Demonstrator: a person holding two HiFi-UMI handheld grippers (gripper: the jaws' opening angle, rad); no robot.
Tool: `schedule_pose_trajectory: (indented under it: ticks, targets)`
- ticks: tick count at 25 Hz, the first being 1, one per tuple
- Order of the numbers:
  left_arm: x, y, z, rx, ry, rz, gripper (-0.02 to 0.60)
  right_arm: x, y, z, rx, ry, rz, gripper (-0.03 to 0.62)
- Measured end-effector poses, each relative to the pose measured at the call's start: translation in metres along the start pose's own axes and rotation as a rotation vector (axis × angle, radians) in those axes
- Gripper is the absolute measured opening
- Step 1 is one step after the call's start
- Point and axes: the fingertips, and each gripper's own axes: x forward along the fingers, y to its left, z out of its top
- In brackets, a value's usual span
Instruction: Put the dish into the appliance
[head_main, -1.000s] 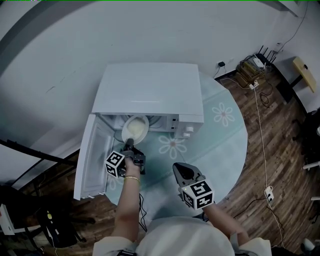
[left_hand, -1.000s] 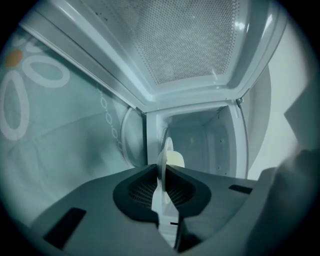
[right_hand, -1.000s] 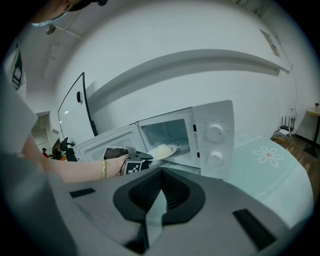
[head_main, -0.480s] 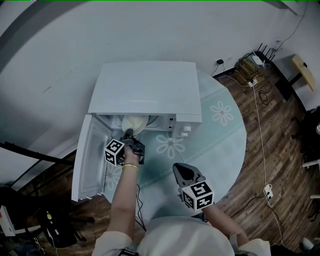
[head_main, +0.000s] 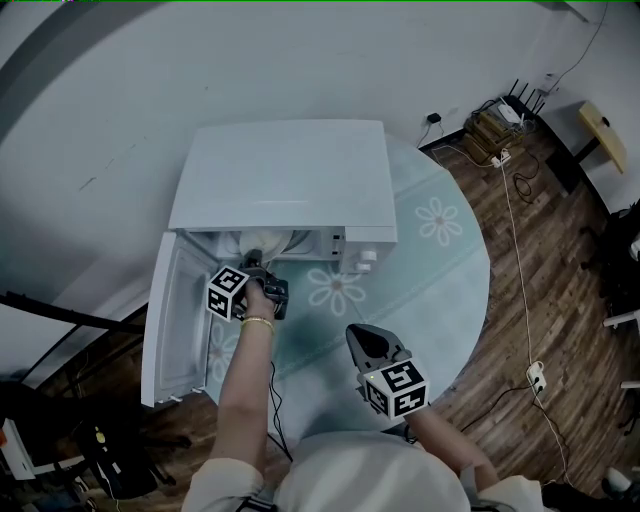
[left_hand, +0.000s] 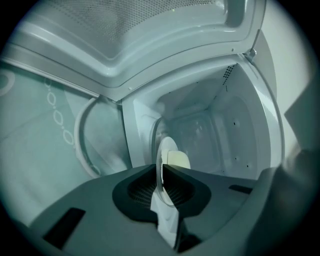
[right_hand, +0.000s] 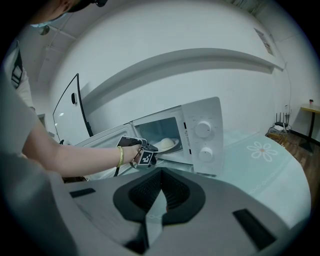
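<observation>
2 tools in view, 1 in each hand. Left tool (left_hand: 161, 169) clenched on the rim of the white dish (left_hand: 167, 147), pads pinched tight on the edge, plate seen edge-on with a pale lump of food on it. Reaching through the open front of the white microwave (head_main: 280, 180), dish already inside the cavity, low over its bottom; cannot tell whether touching it. Door (head_main: 175, 320) swung wide to the left. Right tool (right_hand: 160, 172) hanging well back over the near part of the round table (head_main: 440, 290), jaws closed together on nothing, pointing toward the microwave front with its 2 knobs (right_hand: 202, 129). Flower patterns across the tabletop. Wooden floor (head_main: 540, 300) around the table.
</observation>
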Motion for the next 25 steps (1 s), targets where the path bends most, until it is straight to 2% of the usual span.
schedule_pose_trajectory:
  ticks: [5,7,10,14,19,25]
  targets:
    - [0.0,-0.005,-0.002,0.045,0.021,-0.01,0.047,0.001,0.006,0.0,-0.005,0.0,0.01,0.005]
    - [0.0,-0.006,-0.004,0.048,0.028,-0.017,0.14,0.0,0.007,0.0,-0.008,-0.001,0.011,0.005]
    - [-0.001,-0.005,-0.008,0.038,0.036,-0.023,0.176,-0.002,0.007,0.001,-0.008,-0.006,0.006,0.005]
    - [-0.006,-0.007,-0.009,0.048,0.035,-0.034,0.187,-0.007,0.007,0.002,-0.006,-0.016,-0.004,0.005]
    - [-0.025,-0.014,-0.015,0.109,0.044,-0.055,0.19,-0.017,0.007,0.002,-0.006,-0.034,-0.014,0.005]
    - [-0.064,-0.022,-0.036,0.171,0.093,-0.094,0.19,-0.034,0.011,0.005,-0.014,-0.068,-0.017,0.005]
